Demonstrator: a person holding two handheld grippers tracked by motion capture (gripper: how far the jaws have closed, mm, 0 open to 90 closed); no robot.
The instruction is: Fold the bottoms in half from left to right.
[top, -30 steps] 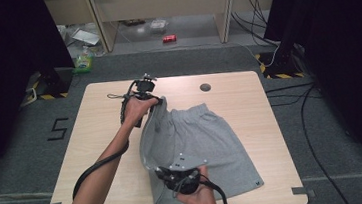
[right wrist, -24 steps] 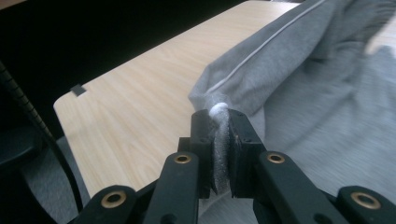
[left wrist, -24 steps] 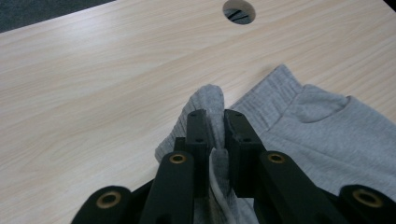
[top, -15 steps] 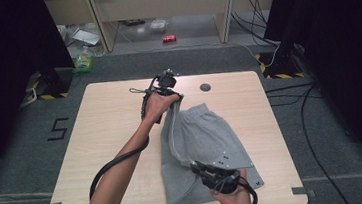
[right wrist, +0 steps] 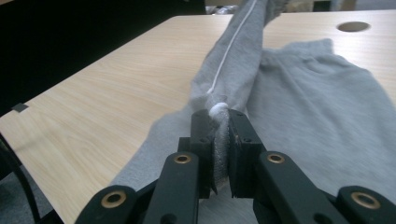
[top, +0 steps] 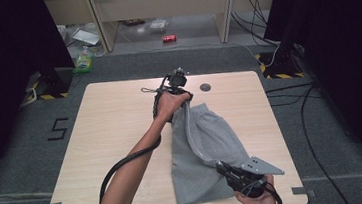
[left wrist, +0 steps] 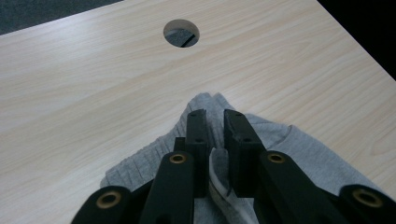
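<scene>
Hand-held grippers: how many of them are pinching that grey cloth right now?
2. The left hand-held gripper clamps the grey shorts at the table's far side; the right hand-held gripper clamps the same lifted edge near the front edge.

Light: even, from overhead, table (top: 121,133) brightly lit | Surround: black at both sides of high view | Shadows: soft, faint under grey shorts (top: 208,144) | Glare: none | Blur: near jaws soft in gripper views; slight softness overall in high view
</scene>
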